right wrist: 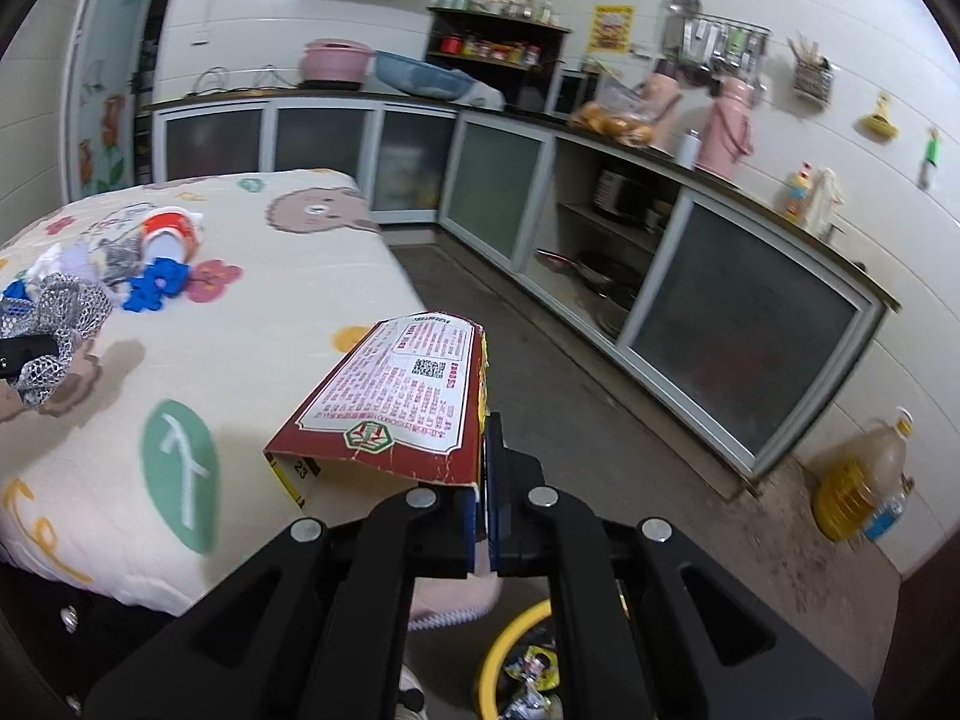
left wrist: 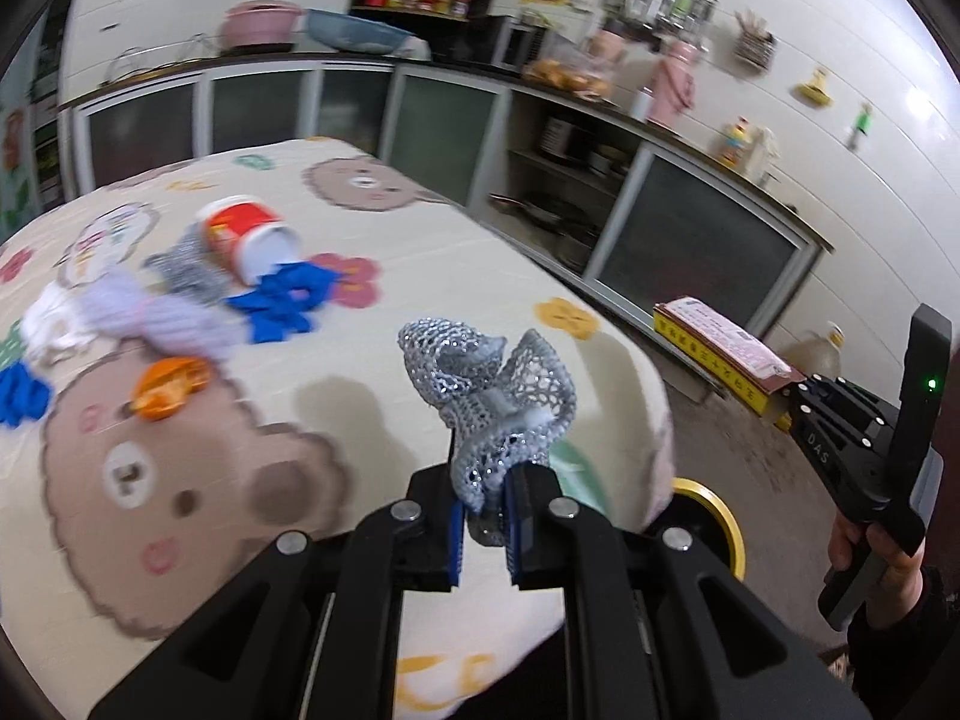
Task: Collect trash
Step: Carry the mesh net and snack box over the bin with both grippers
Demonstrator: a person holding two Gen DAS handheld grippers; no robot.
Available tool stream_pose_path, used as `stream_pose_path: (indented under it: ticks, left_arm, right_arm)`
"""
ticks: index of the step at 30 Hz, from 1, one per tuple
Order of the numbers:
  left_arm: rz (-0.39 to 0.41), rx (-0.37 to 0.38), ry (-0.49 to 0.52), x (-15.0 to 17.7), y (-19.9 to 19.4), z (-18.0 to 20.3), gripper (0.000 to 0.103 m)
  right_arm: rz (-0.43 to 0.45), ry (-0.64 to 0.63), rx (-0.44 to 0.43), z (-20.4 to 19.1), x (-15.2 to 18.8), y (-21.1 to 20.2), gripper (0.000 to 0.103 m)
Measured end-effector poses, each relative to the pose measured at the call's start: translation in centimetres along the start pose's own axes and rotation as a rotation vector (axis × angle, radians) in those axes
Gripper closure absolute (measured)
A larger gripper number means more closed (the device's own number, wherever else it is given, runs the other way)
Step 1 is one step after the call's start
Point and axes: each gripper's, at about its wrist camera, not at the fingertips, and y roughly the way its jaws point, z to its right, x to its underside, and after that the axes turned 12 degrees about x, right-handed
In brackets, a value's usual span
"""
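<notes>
My left gripper [left wrist: 485,516] clamps one silver mesh wad [left wrist: 489,387] above the table edge; my right gripper [right wrist: 483,516] pinches one flattened carton [right wrist: 396,396] over the yellow-rimmed bin [right wrist: 516,636].

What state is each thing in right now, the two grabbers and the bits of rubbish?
left gripper: shut on the silver mesh, held above the table.
right gripper: shut on the flattened red carton.
red-and-white cup: tipped on its side on the table.
blue scraps: loose by the cup's mouth.
yellow-rimmed bin: open, wrappers inside.
</notes>
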Motion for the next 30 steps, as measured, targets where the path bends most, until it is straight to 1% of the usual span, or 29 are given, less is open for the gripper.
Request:
stream_pose_path:
  ticks: [7, 14, 23, 28, 30]
  left_arm:
    - [-0.074, 0.09, 0.093, -0.6, 4.7, 5.3, 0.094]
    - [-0.15, 0.179, 0.176, -0.5, 9.5, 10.4, 0.094]
    - [-0.253, 0.291, 0.266, 0.8, 16.8, 17.1, 0.094]
    - [-0.316, 0.323, 0.298, 1.9, 20.4, 19.8, 0.094]
    - [-0.351, 0.325, 0.313, 2.8, 22.2, 20.9, 0.094]
  right_arm:
    - [-0.038, 0.051, 0.063, 4.4, 2.2, 0.2, 0.101]
    - [-0.101, 0.105, 0.138, 9.2, 5.5, 1.0, 0.101]
    - [-0.202, 0.156, 0.22, 14.5, 10.9, 2.3, 0.101]
    - [-0.257, 0.18, 0.249, 16.7, 14.0, 2.9, 0.101]
    - [-0.29, 0.191, 0.253, 17.2, 15.3, 3.3, 0.101]
